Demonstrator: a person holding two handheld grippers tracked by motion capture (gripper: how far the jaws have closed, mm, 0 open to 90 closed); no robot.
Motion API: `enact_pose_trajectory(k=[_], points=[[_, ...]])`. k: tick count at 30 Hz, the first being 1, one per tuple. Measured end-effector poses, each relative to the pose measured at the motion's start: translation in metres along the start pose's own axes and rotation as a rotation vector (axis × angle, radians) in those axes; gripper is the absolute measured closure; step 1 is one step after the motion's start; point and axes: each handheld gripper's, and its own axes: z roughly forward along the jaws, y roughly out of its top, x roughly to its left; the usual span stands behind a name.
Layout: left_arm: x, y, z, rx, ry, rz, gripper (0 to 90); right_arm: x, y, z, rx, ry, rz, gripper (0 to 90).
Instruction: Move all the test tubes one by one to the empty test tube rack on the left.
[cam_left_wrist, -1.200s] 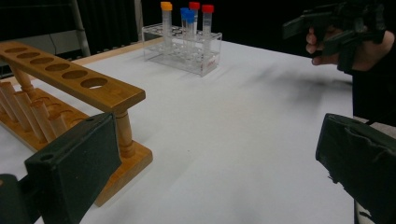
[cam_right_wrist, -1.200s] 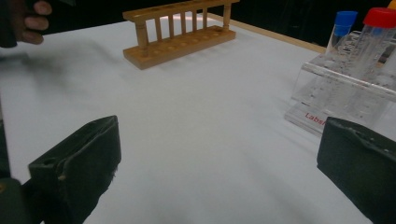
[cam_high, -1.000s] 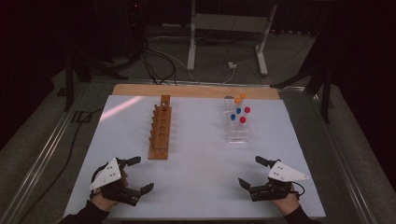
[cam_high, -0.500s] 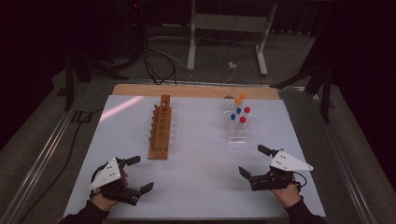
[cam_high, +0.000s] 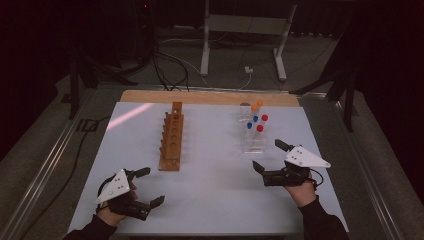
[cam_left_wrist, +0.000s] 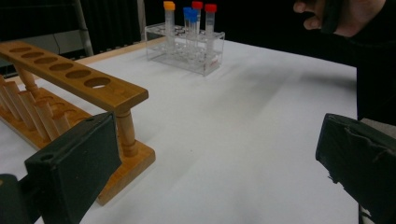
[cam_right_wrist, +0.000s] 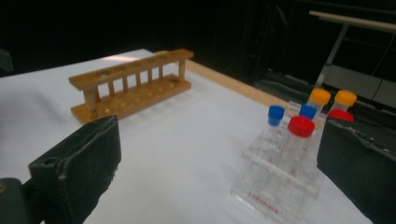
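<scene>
Since the earlier frames the right gripper (cam_high: 270, 156) has moved forward and a little inward from the table's near right corner, so it now sits just short of the clear tube rack (cam_high: 254, 142); the left gripper (cam_high: 148, 186) has stayed put at the near left.

Going from left to right in the high view: the left gripper rests low over the white table (cam_high: 215, 190), near its front edge, held in a hand (cam_high: 116, 207) that comes in from the bottom. Its jaws stand wide apart with nothing between them, and they point toward the table's middle. In the left gripper view the near end of the wooden rack (cam_left_wrist: 70, 100) lies just beyond one jaw, apart from it.

The wooden rack (cam_high: 171, 141) stands left of centre, running away from the person, with its row of round holes unfilled.

Right of centre stands the clear tube rack, holding capped tubes: two orange caps (cam_high: 257, 105) at the far side, two blue caps (cam_high: 252, 121) in the middle, and two red caps (cam_high: 262, 123) nearer the right.

The right gripper comes last, its jaws also spread wide and holding nothing, aimed at the clear rack's near end. In the right gripper view the clear rack (cam_right_wrist: 280, 179) sits between the two jaws' lines, near but not touched, with a red-capped tube (cam_right_wrist: 300, 127) closest.
</scene>
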Motion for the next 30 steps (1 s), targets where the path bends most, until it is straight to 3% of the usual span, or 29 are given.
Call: enact_pose_trajectory(k=[6, 18, 22, 30], points=[[0.0, 0.0, 0.0, -0.001, -0.001, 0.0, 0.6, -0.003, 0.003, 0.014, 0.003, -0.054, -0.004, 0.0], [0.0, 0.0, 0.0, -0.005, 0.001, -0.001, 0.6, -0.015, 0.0, 0.036, 0.021, -0.115, 0.026, 0.0], [0.0, 0.0, 0.0, -0.002, 0.002, 0.003, 0.6, -0.021, -0.005, 0.045, 0.051, -0.162, 0.049, 0.0], [0.0, 0.0, 0.0, -0.008, -0.001, -0.002, 0.6, -0.031, -0.012, 0.06, 0.101, -0.201, 0.088, 0.1]])
